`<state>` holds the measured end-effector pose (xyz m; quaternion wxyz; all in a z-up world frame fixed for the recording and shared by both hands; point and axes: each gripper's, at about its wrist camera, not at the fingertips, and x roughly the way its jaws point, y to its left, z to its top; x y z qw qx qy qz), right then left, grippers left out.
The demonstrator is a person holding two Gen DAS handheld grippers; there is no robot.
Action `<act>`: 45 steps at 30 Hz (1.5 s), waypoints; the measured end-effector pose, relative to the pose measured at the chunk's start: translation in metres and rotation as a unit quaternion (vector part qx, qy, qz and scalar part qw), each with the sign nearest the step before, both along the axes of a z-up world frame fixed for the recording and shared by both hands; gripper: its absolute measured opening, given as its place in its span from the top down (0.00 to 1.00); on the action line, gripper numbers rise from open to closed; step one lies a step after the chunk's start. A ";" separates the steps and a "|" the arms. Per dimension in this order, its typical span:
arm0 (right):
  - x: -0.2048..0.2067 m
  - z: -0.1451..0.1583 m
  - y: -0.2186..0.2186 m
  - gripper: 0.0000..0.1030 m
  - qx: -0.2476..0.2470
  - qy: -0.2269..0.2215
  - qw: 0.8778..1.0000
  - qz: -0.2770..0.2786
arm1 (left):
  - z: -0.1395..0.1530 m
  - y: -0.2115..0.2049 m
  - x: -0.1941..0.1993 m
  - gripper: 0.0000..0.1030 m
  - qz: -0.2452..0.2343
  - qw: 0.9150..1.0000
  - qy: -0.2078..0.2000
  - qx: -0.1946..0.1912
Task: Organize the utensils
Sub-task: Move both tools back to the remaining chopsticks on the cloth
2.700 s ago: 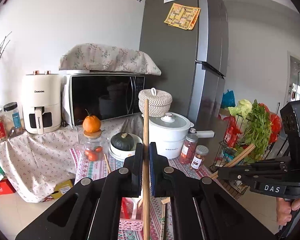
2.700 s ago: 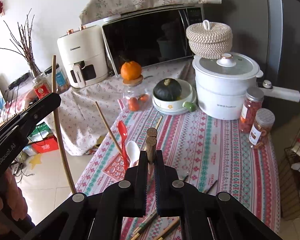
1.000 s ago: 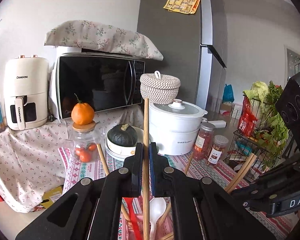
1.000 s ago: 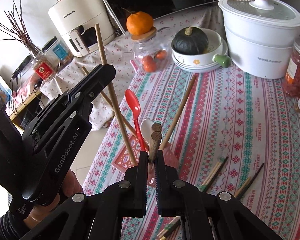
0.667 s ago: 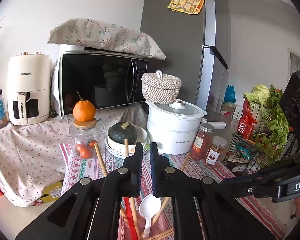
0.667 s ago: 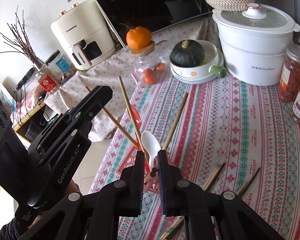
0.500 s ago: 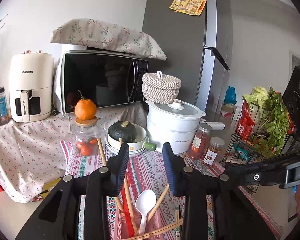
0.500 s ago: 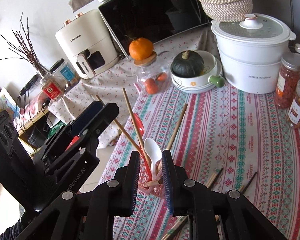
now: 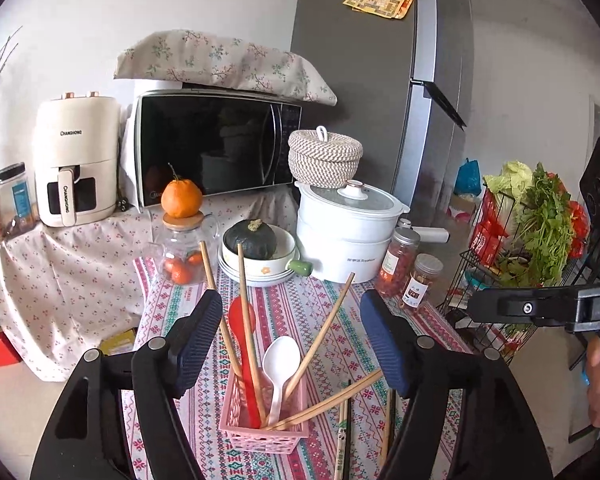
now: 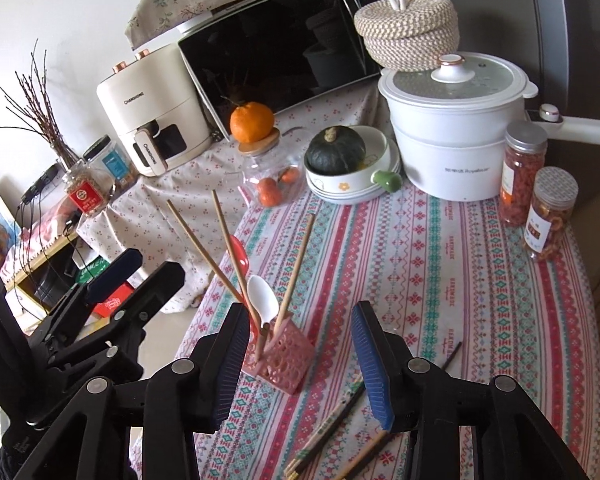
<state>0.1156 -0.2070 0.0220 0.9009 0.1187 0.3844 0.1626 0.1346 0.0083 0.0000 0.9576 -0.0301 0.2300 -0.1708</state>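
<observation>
Both chopsticks now released, standing in pink basket (image 9: 266, 432).

Left wrist view: left tongs (image 9: 292, 340) opening, empty; basket just below, between jaws. Loose chopsticks (image 9: 342, 440) on worktop (image 9: 300, 308) beside it.

Right wrist view: right tongs (image 10: 296, 354) opening, empty; basket just ahead. Microwave (image 10: 284, 48) beyond.

white walls (image 9: 100, 20), tall grey fridge (image 9: 360, 92), microwave (image 9: 216, 148) under floral cloth, daylight over a patterned tablecloth (image 10: 440, 264)
</observation>
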 end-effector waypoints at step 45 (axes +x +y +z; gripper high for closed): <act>0.014 -0.185 -0.023 0.18 -0.186 0.141 0.969 -0.081 | -0.122 -0.036 -0.022 0.19 -0.024 0.968 0.210 0.137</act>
